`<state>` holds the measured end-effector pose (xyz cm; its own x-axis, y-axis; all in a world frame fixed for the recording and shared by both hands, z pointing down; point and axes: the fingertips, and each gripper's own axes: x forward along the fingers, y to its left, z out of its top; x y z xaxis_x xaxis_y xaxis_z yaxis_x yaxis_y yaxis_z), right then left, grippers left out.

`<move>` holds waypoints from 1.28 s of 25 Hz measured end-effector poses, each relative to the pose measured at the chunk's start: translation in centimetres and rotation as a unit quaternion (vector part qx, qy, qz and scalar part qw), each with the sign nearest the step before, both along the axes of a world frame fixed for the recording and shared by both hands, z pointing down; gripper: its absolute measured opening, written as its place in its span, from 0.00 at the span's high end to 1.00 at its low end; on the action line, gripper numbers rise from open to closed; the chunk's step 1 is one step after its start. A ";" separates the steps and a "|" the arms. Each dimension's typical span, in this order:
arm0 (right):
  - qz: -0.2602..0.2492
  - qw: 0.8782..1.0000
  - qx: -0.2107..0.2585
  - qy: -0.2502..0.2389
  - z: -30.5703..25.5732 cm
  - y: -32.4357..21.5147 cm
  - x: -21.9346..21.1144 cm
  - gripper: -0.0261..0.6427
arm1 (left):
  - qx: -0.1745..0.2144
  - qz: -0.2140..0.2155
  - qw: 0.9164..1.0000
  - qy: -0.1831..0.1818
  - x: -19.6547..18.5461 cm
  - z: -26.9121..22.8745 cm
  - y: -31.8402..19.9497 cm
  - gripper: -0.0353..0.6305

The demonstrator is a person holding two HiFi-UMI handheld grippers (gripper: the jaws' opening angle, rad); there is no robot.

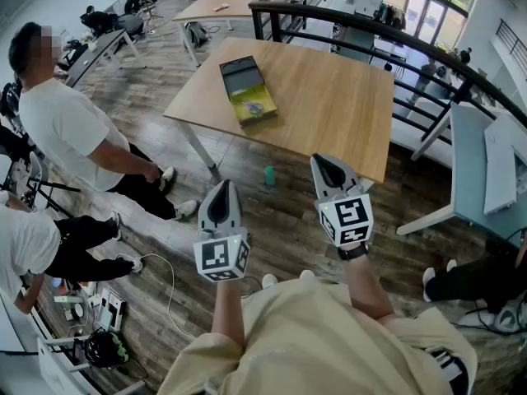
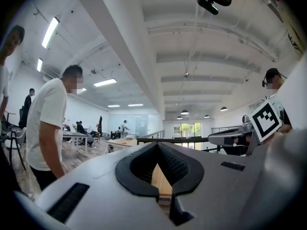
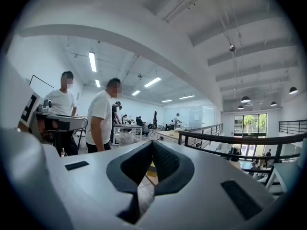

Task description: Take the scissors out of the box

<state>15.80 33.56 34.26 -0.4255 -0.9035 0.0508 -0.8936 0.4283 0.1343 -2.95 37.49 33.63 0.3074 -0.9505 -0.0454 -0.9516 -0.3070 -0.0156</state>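
An open dark box [image 1: 245,89] with a yellow inside lies on the wooden table [image 1: 329,97], toward its left edge. Something pale lies in the box's near end [image 1: 258,105]; I cannot make out scissors as such. Both grippers are held level over the wooden floor, well short of the table. My left gripper [image 1: 224,184] is shut and empty, as the left gripper view [image 2: 157,144] also shows. My right gripper [image 1: 319,160] is shut and empty too, with its jaws meeting in the right gripper view [image 3: 152,143]. It stands just short of the table's near edge.
A person in a white shirt [image 1: 74,130] stands left of the table, and another crouches at lower left [image 1: 33,249]. A small teal cup [image 1: 269,175] stands on the floor under the table's near edge. A black railing [image 1: 370,31] runs behind the table. A pale desk [image 1: 486,171] is at right.
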 end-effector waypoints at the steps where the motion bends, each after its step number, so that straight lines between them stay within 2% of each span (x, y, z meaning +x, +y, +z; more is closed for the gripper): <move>1: 0.005 1.000 -0.001 -0.004 -0.1 -0.2 0.3 0.94 | 0.000 0.000 1.000 0.001 0.2 -0.1 -0.1 0.93; 8: 0.005 1.000 -0.007 -0.014 -0.1 -0.2 1.4 0.94 | 0.001 0.006 1.000 0.005 1.6 -0.4 -0.2 0.93; 17: 0.002 1.000 -0.007 -0.012 0.0 0.2 4.2 0.94 | 0.002 0.024 1.000 0.004 5.6 -0.4 -0.5 0.93; 23: -0.005 1.000 -0.013 -0.012 1.5 0.0 5.8 0.94 | 0.002 0.022 1.000 0.005 7.6 0.7 0.1 0.93; 32: -0.046 0.999 -0.020 -0.020 2.3 -1.1 3.9 0.94 | -0.016 0.015 1.000 0.010 8.1 2.2 -1.7 0.93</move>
<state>19.72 32.43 36.59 -0.5088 -0.8582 0.0673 -0.8546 0.5130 0.0806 5.15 35.76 35.85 0.3357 -0.9417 -0.0221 -0.9417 -0.3361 0.0143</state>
